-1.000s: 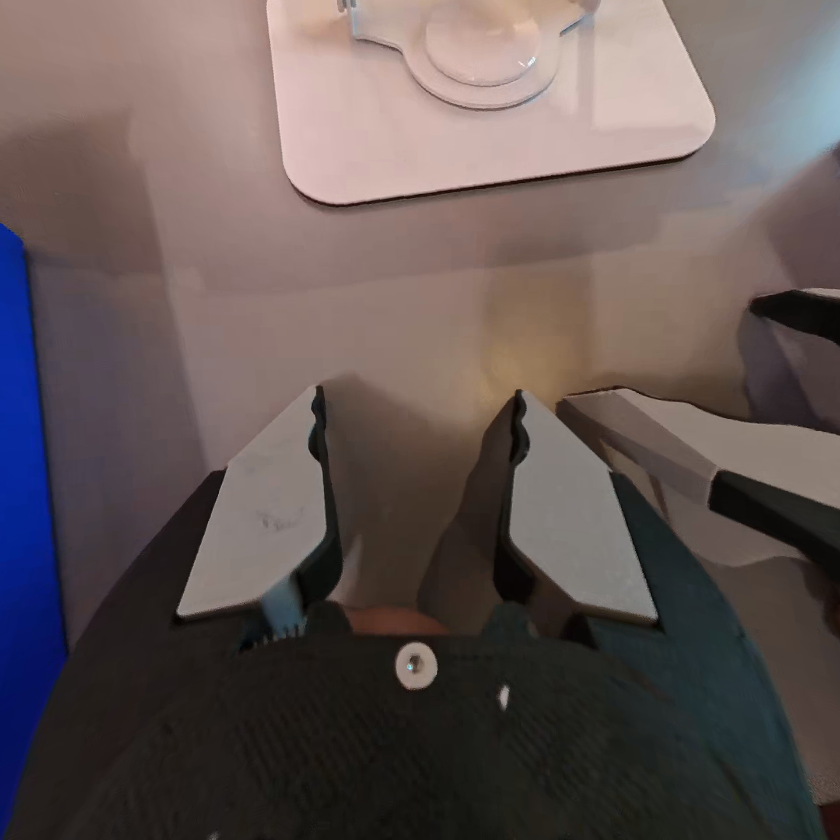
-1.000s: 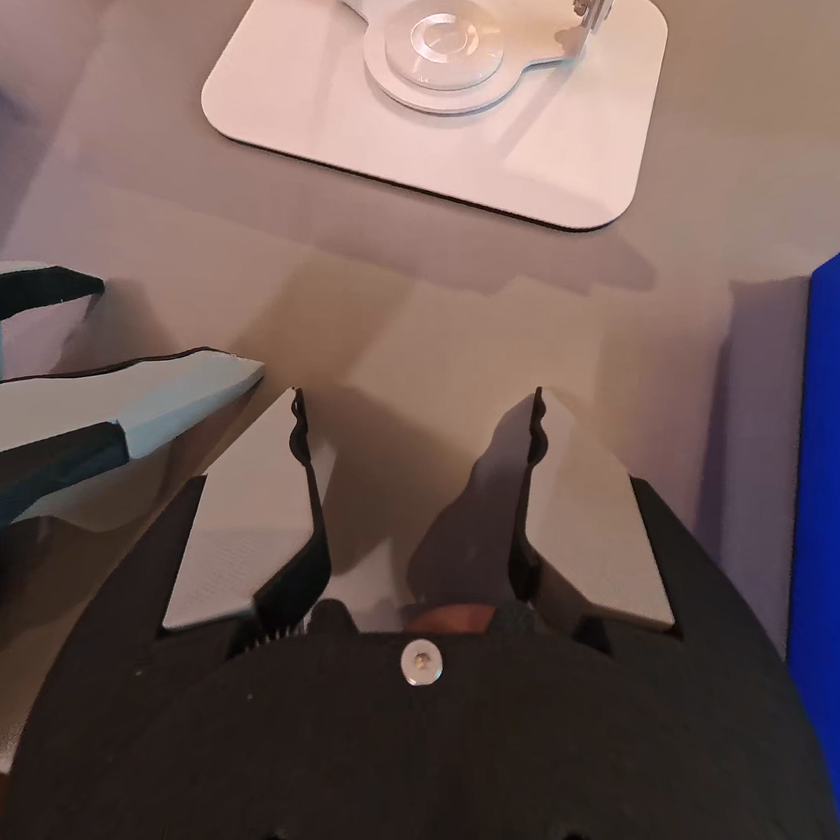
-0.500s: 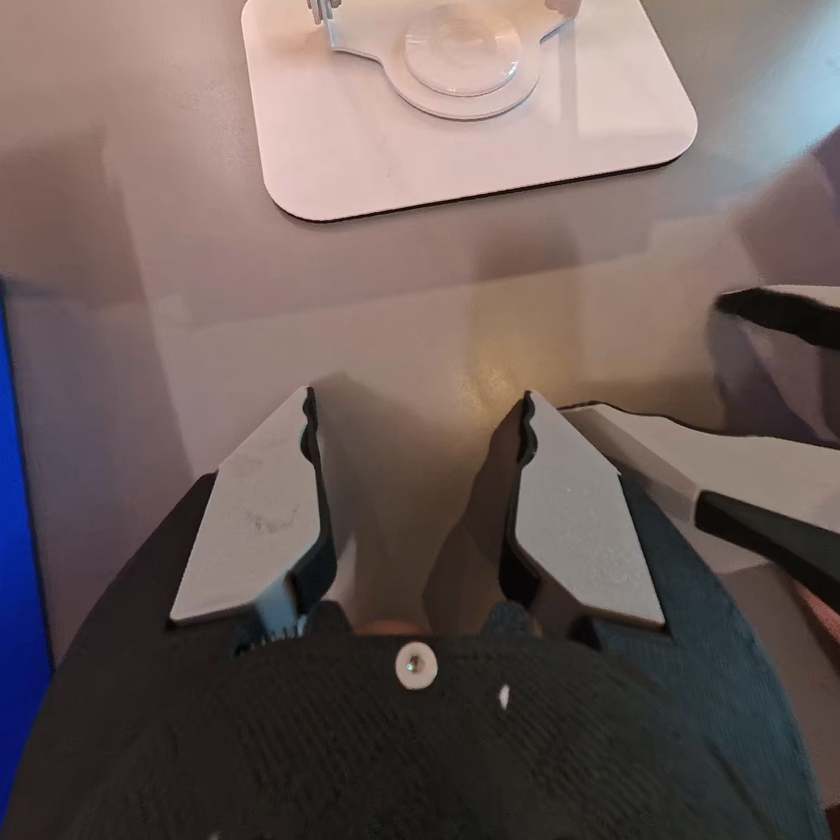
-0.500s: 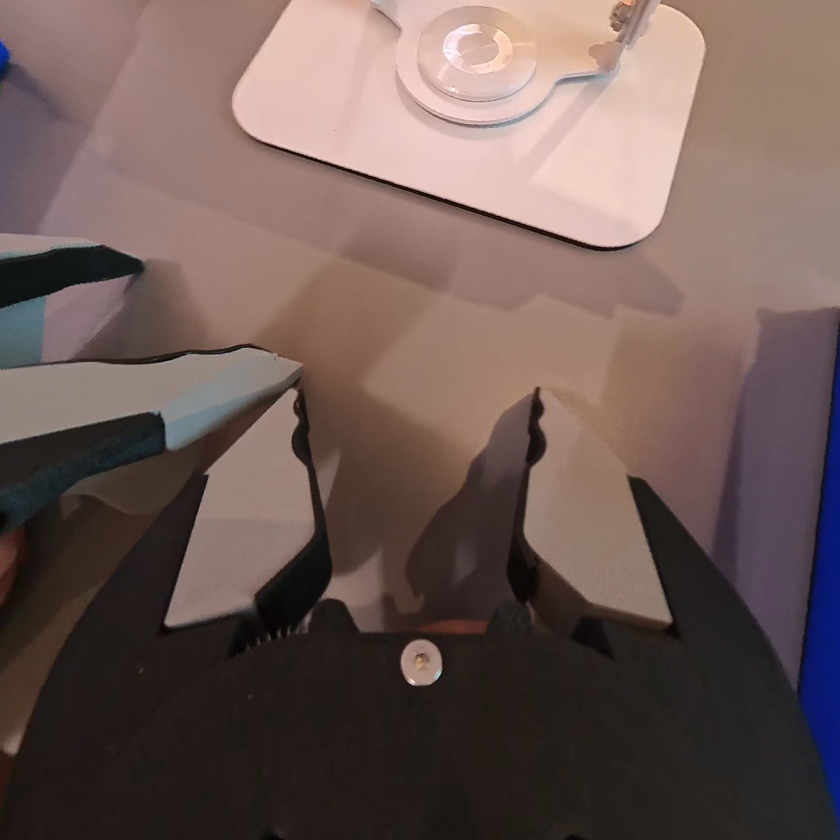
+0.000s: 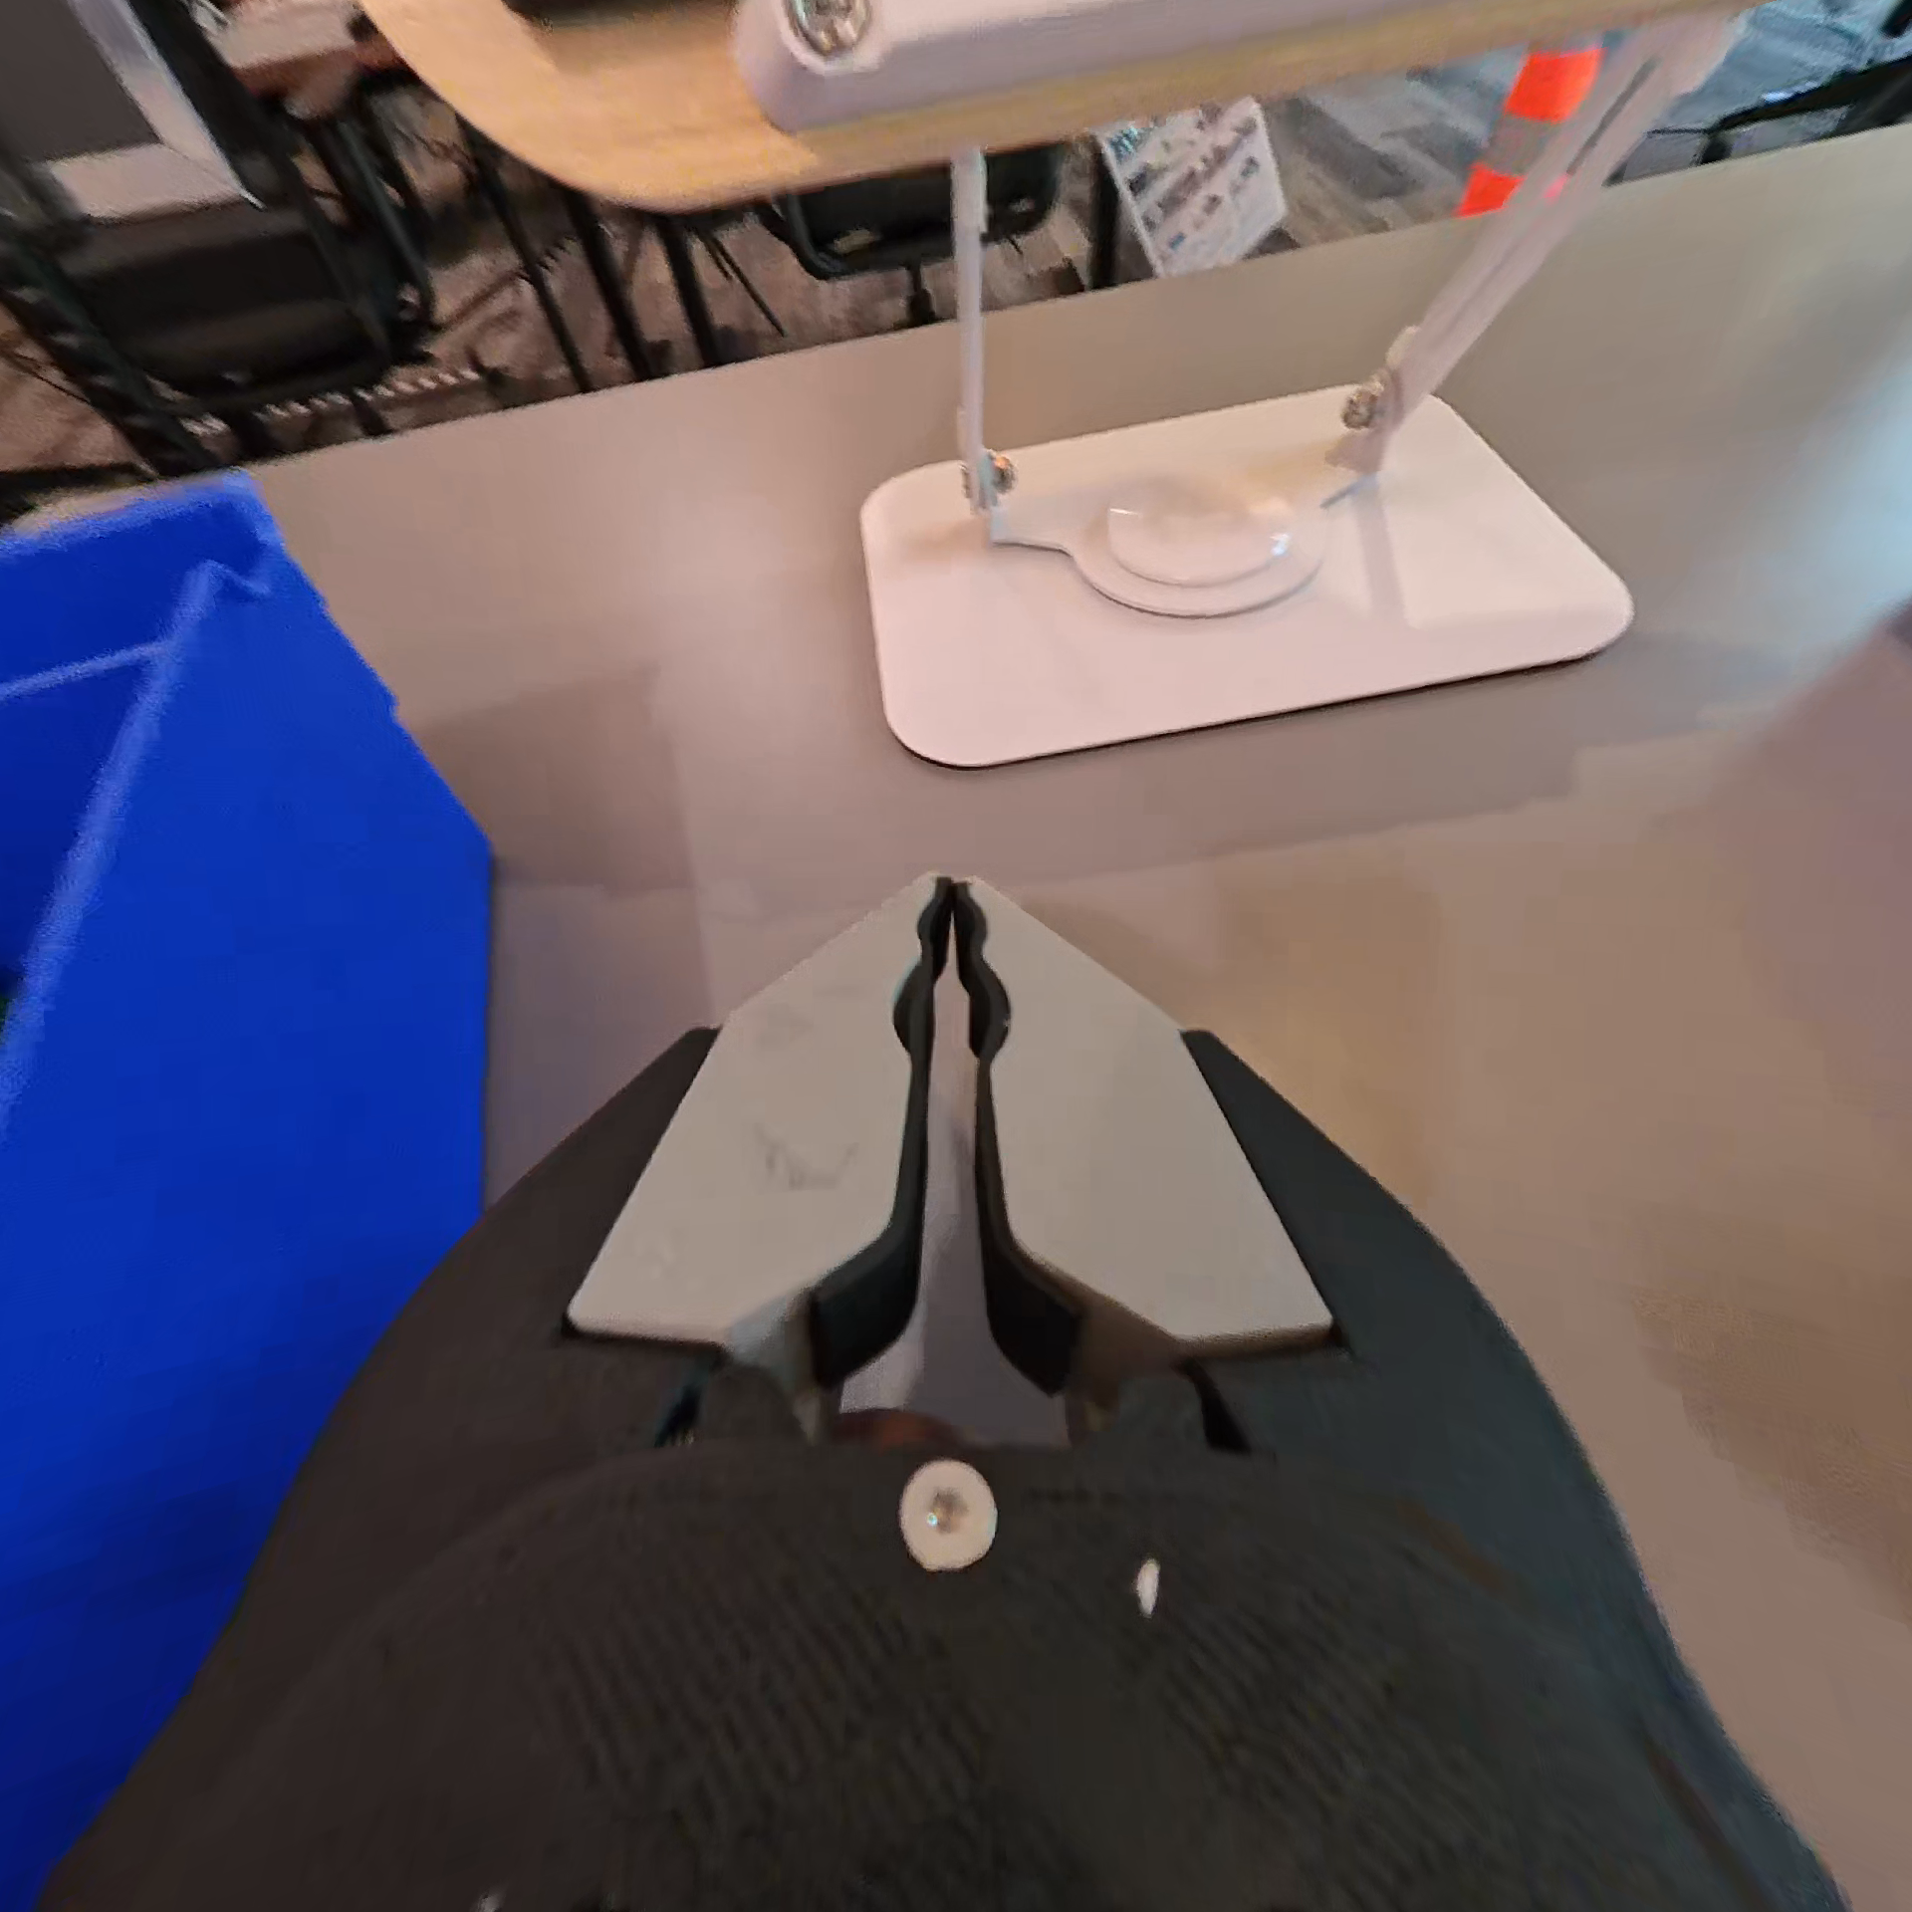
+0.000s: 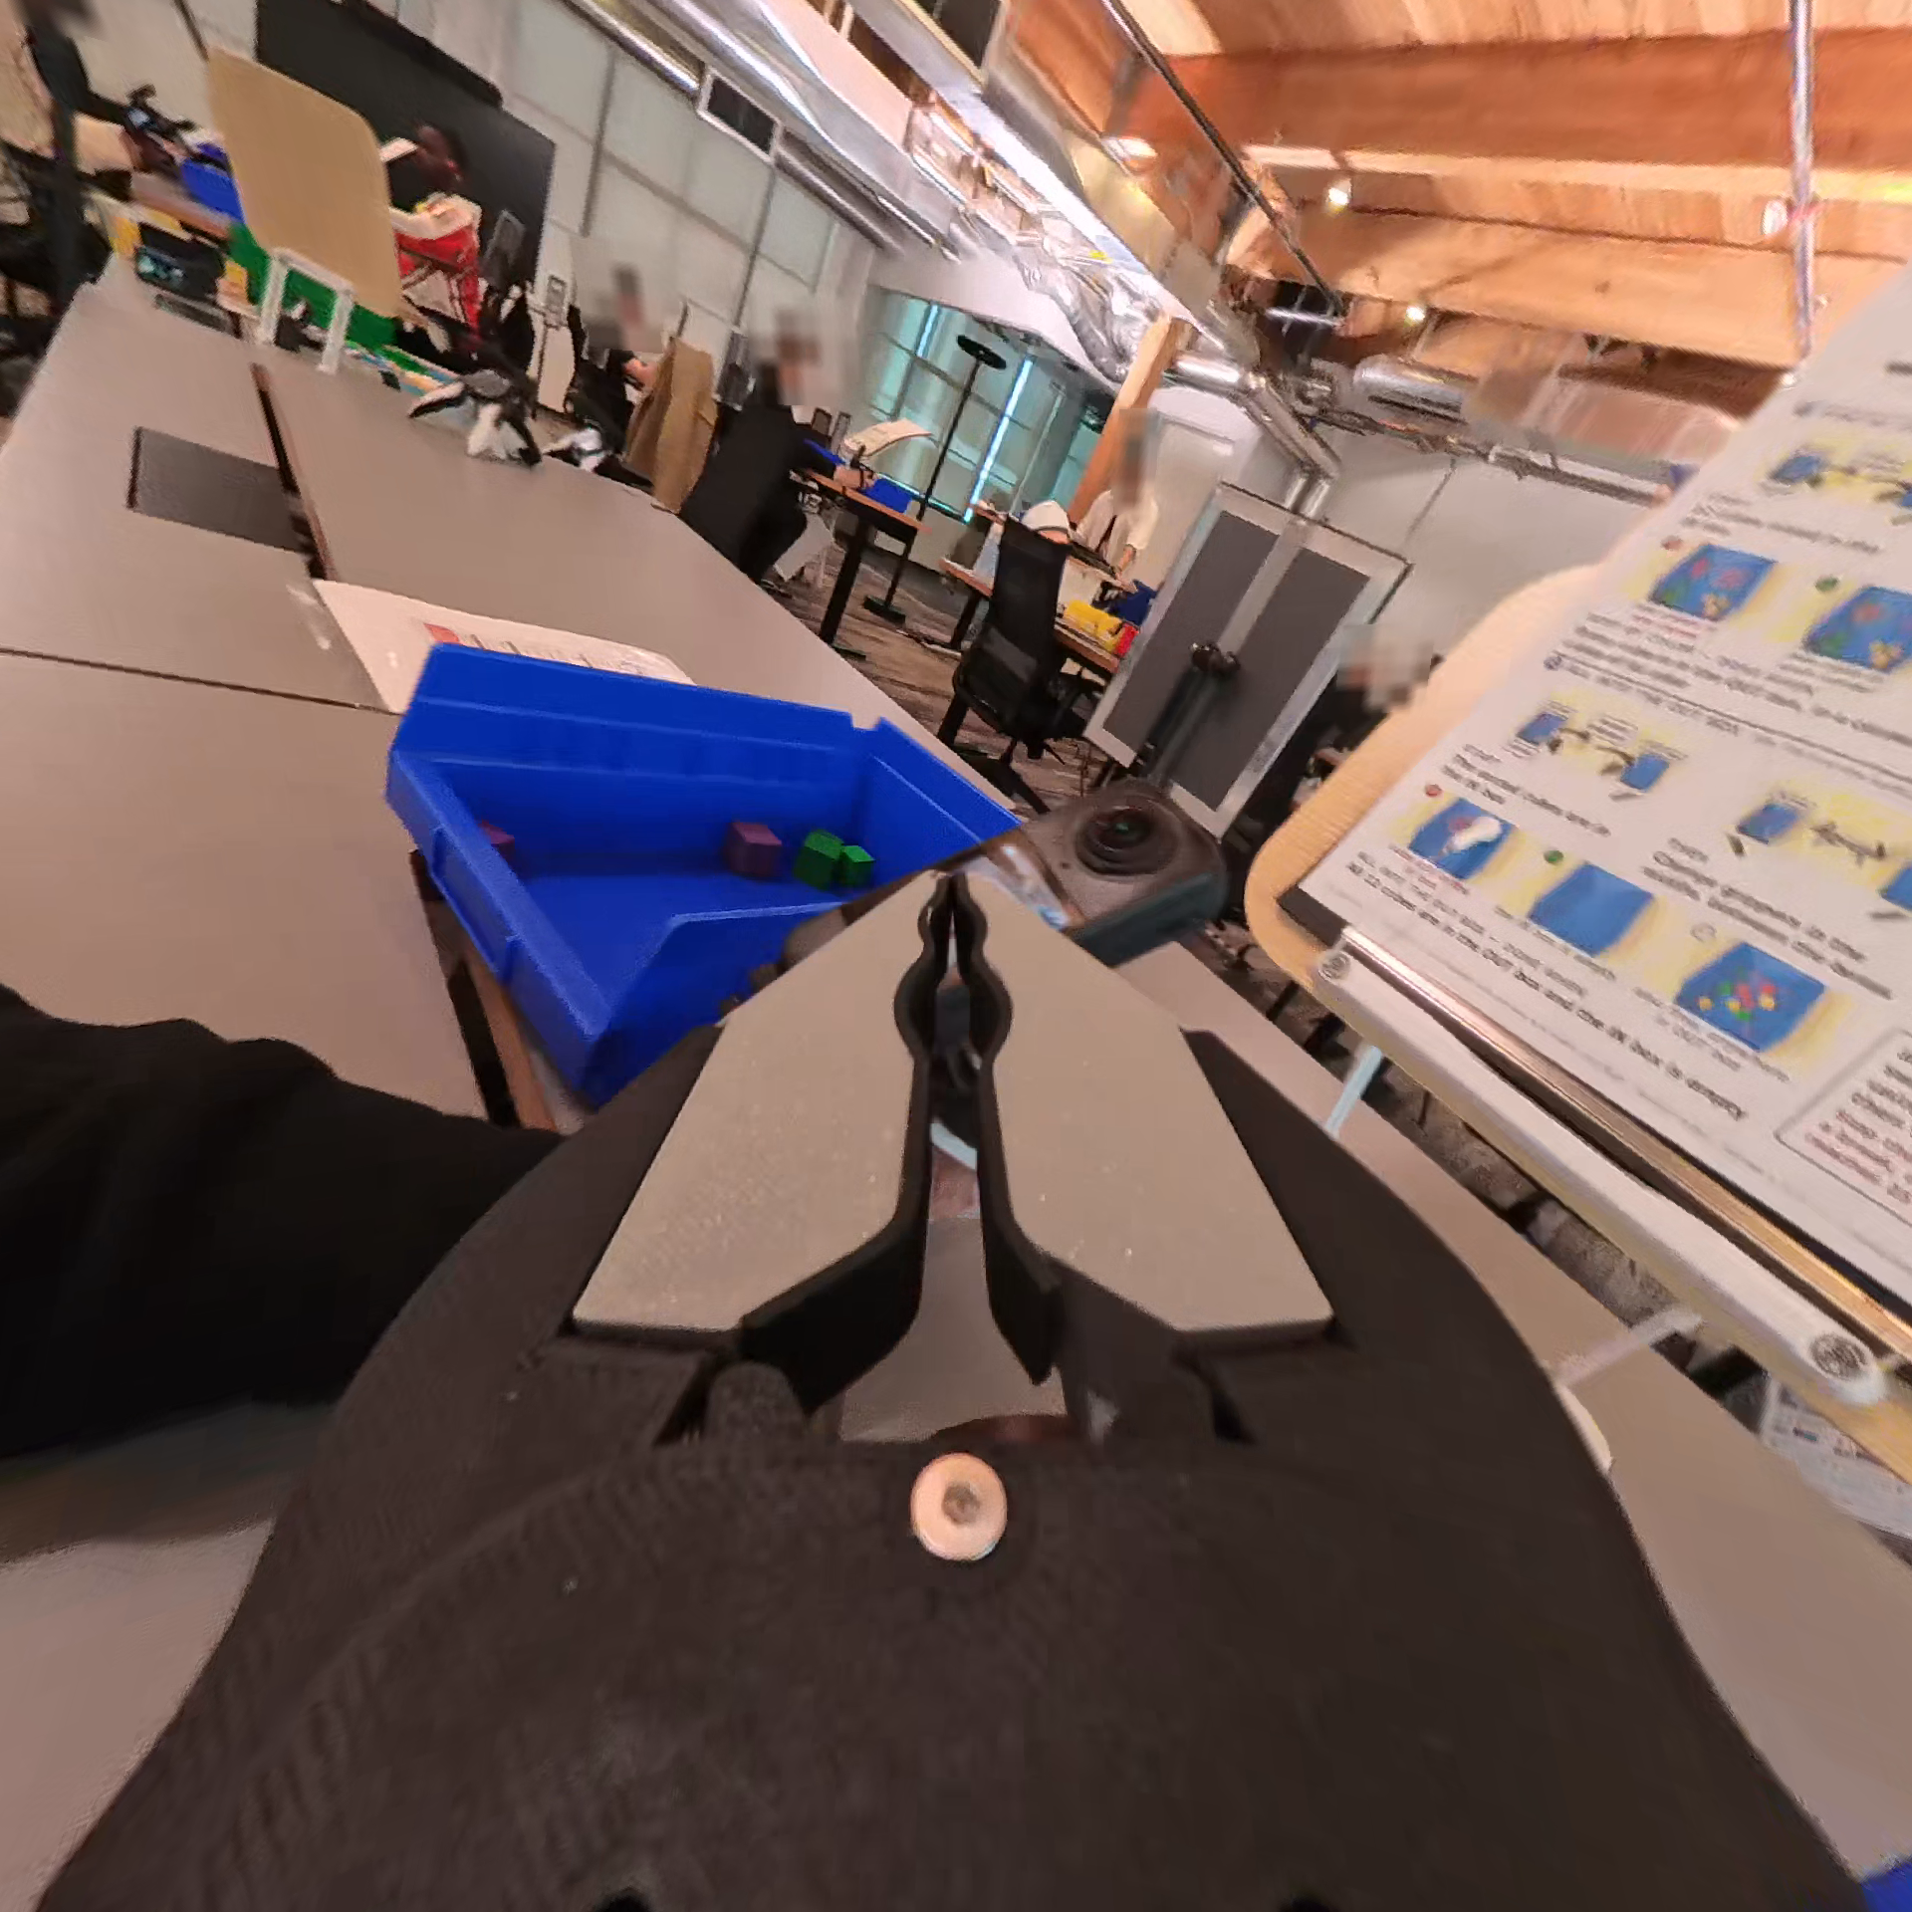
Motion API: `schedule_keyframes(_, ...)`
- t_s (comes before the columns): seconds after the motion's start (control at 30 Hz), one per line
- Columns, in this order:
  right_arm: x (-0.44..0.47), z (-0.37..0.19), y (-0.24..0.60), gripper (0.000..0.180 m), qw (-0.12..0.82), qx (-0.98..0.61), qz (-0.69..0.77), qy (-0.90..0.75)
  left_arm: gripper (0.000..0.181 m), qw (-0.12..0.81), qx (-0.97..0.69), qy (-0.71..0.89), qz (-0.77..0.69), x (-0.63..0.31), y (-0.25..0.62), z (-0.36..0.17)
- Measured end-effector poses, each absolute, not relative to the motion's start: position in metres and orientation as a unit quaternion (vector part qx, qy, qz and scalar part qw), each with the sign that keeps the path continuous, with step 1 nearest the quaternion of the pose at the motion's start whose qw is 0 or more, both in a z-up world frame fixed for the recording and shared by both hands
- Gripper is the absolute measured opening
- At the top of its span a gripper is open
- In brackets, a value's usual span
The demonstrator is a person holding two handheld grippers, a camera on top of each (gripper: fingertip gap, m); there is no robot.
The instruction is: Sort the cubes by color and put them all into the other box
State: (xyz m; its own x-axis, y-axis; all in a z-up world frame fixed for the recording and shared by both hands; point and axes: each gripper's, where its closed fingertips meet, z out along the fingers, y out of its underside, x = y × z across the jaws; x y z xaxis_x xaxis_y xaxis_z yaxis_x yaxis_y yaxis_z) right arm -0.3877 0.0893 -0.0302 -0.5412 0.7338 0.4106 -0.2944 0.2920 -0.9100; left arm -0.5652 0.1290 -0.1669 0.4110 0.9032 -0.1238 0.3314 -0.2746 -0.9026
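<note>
In the right wrist view a blue box (image 6: 579, 786) stands on the grey table beyond my right gripper (image 6: 952, 892). It holds a purple cube (image 6: 752, 848), two green cubes (image 6: 820, 859) and another purple cube (image 6: 499, 840) by its left wall. My right gripper is shut and empty, raised and tilted up. In the left wrist view my left gripper (image 5: 952, 895) is shut and empty above the grey table (image 5: 1345, 1035). A blue box (image 5: 207, 879) stands just left of it; its inside is hidden.
A white stand base (image 5: 1242, 590) with thin legs sits on the table ahead of the left gripper. It carries a board with an instruction sheet (image 6: 1655, 807). A small camera (image 6: 1128, 848) sits behind the right fingertips. A dark sleeve (image 6: 186, 1190) lies at the left. People sit at far desks.
Both grippers have shut from open. Both have lifted and tilted up from looking down at the table. The right one has swung left toward the box with cubes.
</note>
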Motion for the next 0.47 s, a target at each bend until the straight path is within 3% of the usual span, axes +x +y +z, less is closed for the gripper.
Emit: schedule_keyframes(0.47,-0.399,-0.073,0.073,0.0,0.46,-0.151,0.461,-0.743,0.0,0.387,-0.727,-0.416,0.385,-0.567,0.123,-0.166)
